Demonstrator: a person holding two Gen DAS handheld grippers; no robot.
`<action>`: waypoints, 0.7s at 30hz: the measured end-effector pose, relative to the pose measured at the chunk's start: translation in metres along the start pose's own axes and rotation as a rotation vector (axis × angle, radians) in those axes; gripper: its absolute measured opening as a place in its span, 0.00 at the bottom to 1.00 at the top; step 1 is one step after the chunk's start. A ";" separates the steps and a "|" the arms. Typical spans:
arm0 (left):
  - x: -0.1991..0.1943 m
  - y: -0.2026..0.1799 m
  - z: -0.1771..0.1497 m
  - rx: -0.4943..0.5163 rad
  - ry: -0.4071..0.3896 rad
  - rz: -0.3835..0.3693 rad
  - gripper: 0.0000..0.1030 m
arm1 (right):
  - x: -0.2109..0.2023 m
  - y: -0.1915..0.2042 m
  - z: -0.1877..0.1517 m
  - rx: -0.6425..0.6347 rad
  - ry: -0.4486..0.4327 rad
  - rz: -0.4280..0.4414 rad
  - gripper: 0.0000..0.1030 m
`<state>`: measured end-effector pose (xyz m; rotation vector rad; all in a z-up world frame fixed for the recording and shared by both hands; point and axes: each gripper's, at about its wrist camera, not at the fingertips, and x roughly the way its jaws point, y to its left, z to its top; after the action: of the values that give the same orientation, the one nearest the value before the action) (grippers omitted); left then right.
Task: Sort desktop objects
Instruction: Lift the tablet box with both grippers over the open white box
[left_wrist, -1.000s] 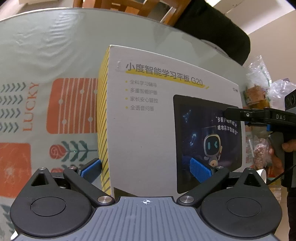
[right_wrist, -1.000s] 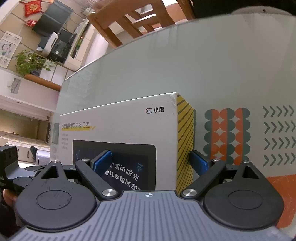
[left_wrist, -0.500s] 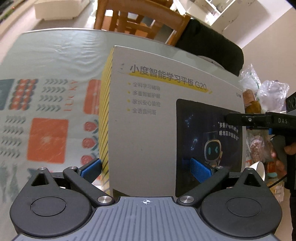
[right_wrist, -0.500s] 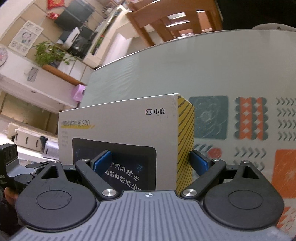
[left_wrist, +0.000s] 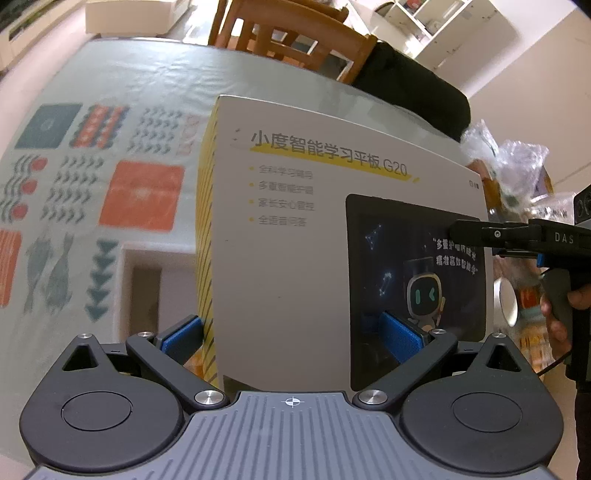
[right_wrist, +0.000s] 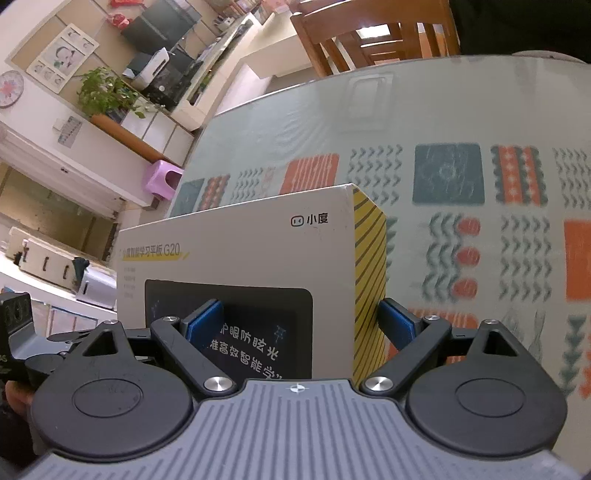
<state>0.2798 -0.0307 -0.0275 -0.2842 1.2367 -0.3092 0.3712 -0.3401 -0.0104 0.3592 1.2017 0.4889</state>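
Left claw and right claw each clamp an end of the tablet box, lifted above the worktop.

Centre frame: big grey tablet box w/ yellow striped side, pinched by the left gripper, one blue pad on the striped side, the other on the printed face at lower right. Right edge: right gripper, black, reaches onto the box face, w/ a hand on its grip. Patterned tablecloth fills the left, white open box lower left beside the box, wooden chair at top, plastic bags upper right.
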 end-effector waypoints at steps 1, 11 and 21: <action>-0.005 0.006 -0.009 0.003 0.002 -0.004 0.99 | -0.001 0.008 -0.011 0.001 -0.004 -0.007 1.00; -0.054 0.060 -0.116 0.044 0.053 -0.024 0.99 | 0.003 0.083 -0.134 0.039 -0.013 -0.052 1.00; -0.067 0.079 -0.180 0.081 0.136 -0.018 0.99 | 0.014 0.104 -0.228 0.130 0.008 -0.076 1.00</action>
<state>0.0951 0.0600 -0.0534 -0.2068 1.3528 -0.3983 0.1422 -0.2435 -0.0426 0.4209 1.2538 0.3478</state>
